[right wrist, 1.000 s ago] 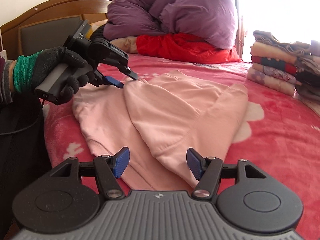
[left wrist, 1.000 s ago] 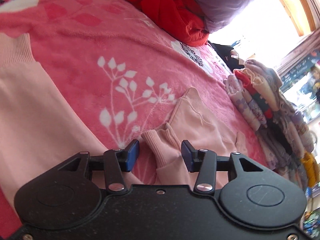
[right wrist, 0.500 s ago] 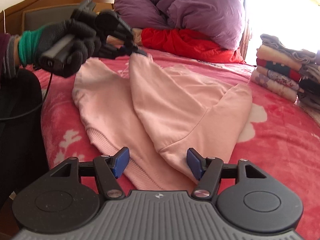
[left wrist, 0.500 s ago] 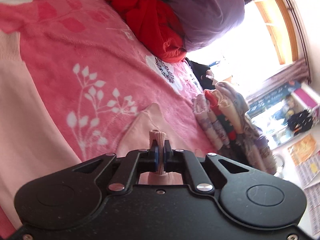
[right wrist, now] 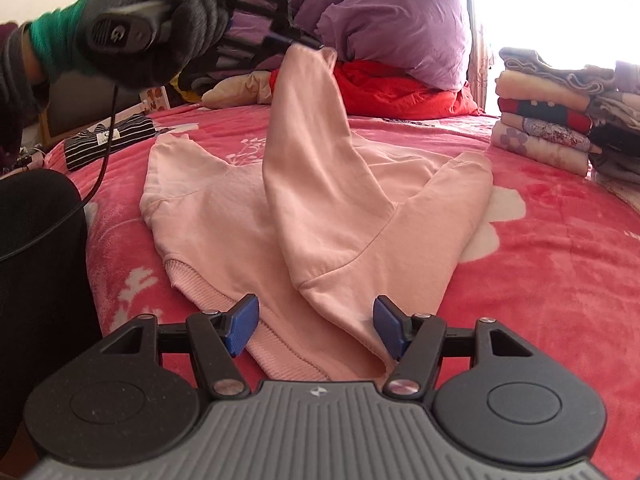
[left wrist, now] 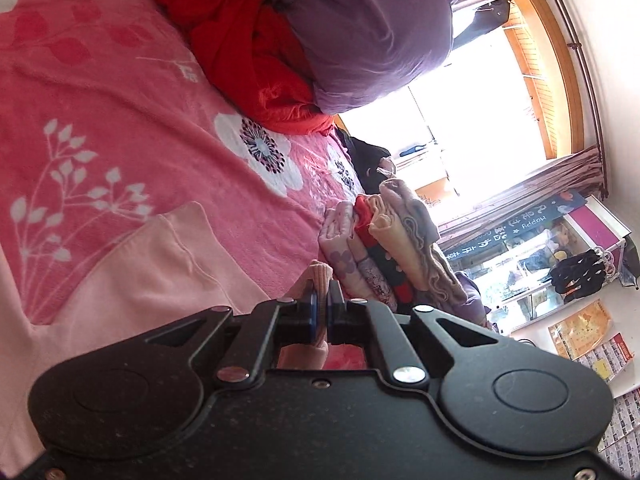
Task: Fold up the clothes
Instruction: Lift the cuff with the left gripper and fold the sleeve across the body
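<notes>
Right gripper (right wrist: pixel 316 330) nearest the lens in the right wrist view, blue pads standing apart with nothing pinched, hovering just over the ribbed hem of the pink sweatshirt (right wrist: pixel 224 220); the sweatshirt lies spread on the pink floral blanket (right wrist: pixel 560 260), body flat, one sleeve folded across toward the right side; a black-clad leg (right wrist: pixel 36 264) sits at the left edge beside the bed; further back the other sleeve (right wrist: pixel 308 120) rises off the body in a slanted column, its cuff clamped in the left gripper (right wrist: pixel 308 44), which a gloved left hand (right wrist: pixel 160 36) holds by the handle above the bed; in the left wrist view the left gripper (left wrist: pixel 322 312) has its pads pressed together on the ribbed sleeve cuff (left wrist: pixel 320 276), the cuff end sticking up between them; a striped dark cloth (right wrist: pixel 108 140) lies at the far left of the blanket; a stack of folded clothes (right wrist: pixel 560 120) sits on the far right of the bed, well apart from the sweatshirt; at the head of the bed a red quilt (right wrist: pixel 400 88) lies under a bunched purple duvet (right wrist: pixel 400 28); bright window (left wrist: pixel 460 120) behind.
</notes>
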`<state>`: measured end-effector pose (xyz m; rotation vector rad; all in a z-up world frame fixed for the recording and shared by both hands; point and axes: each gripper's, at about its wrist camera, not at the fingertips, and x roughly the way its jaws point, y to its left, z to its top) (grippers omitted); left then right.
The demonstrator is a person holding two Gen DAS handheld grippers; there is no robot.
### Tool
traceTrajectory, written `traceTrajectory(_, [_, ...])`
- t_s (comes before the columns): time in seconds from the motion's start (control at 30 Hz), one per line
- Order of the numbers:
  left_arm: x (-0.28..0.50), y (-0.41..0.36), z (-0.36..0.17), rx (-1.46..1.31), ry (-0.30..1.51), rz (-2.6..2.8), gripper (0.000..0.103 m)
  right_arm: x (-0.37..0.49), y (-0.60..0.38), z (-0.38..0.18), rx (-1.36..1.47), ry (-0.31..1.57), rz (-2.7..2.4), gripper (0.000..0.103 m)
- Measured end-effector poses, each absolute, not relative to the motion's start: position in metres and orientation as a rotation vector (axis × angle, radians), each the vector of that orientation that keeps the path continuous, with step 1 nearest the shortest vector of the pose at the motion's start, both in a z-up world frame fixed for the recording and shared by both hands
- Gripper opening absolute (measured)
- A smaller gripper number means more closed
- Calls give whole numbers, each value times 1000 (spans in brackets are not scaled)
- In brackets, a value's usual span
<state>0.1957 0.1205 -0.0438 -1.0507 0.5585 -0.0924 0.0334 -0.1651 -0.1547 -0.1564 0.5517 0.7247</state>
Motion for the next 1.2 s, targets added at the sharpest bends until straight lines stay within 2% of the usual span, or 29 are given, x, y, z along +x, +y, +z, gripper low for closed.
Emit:
traceTrajectory(0.5, [295,35,-74,-960,706,59,2,59,-199,-160,176,664,761,61])
traceTrajectory(0.53, [299,31,-76,-949,714,66,2,62,-204,-161,221,678,759,58])
traceTrajectory(0.7, [315,10,-87,-872,747,121,1,85,-229,-178,477,762,717,28])
traceTrajectory(0.77, [320,5,-91,-844,758,151,2,91,-236,-184,551,783,703,20])
traceTrajectory(1.0, [326,0,-95,-797,767,191,2,92,-236,-185,580,783,704,20])
traceTrajectory(1.2, [324,-1,-88,-730,742,183,2,106,-261,-211,946,835,714,12])
